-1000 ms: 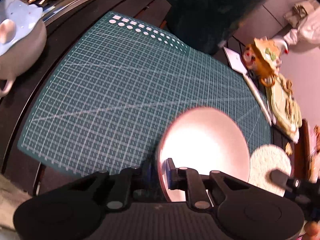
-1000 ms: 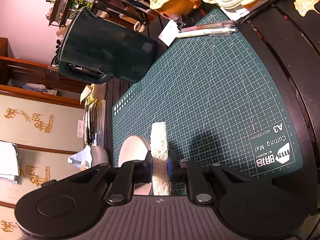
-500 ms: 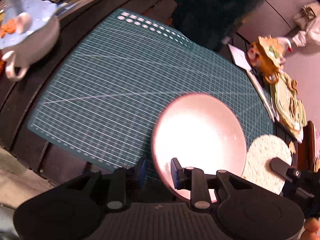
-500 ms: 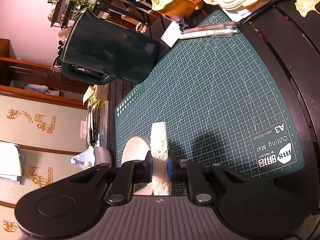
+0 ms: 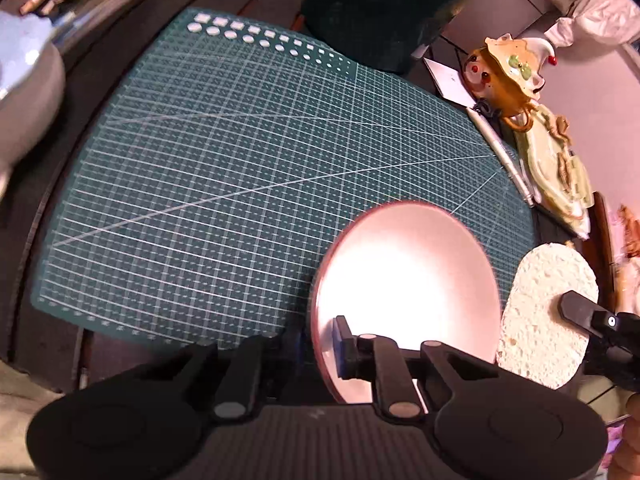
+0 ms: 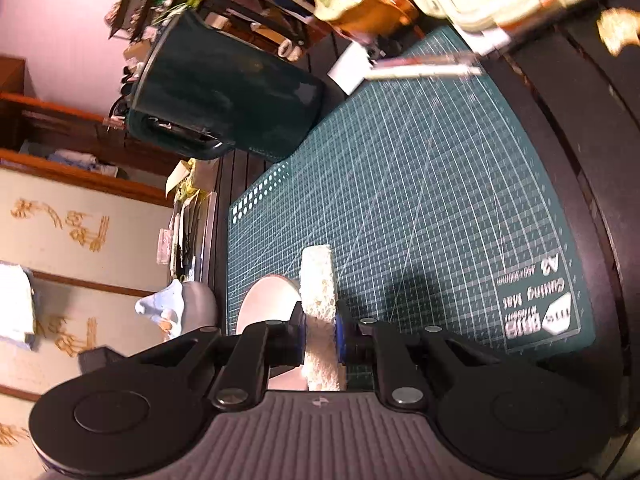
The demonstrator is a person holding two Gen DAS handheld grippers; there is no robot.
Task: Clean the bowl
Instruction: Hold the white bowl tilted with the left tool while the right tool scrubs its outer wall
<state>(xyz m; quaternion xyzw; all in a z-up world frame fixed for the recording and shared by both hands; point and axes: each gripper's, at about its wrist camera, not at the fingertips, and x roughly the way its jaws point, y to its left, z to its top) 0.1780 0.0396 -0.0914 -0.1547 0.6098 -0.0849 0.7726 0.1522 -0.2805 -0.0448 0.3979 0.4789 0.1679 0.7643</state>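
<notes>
Green cutting mat point(image 5: 224, 168) (gridded), dark jug point(image 6: 224, 100), bowl point(image 5: 408, 280), sponge point(image 5: 540, 312) alongside

left wrist view: looks forward and down over the cutting mat point(image 5: 248, 168) from close above the desk point(image 5: 52, 360) | right wrist view: rolled sideways, close, faces along the mat toward the dark green jug point(image 6: 224, 92) | shared: mat, bowl point(image 5: 408, 280), sponge point(image 6: 318, 304), jug

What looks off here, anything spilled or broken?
Nothing spilled or broken. The bowl is tipped on edge in the left gripper, which pinches its rim; the right gripper holds the sponge beside it.
</notes>
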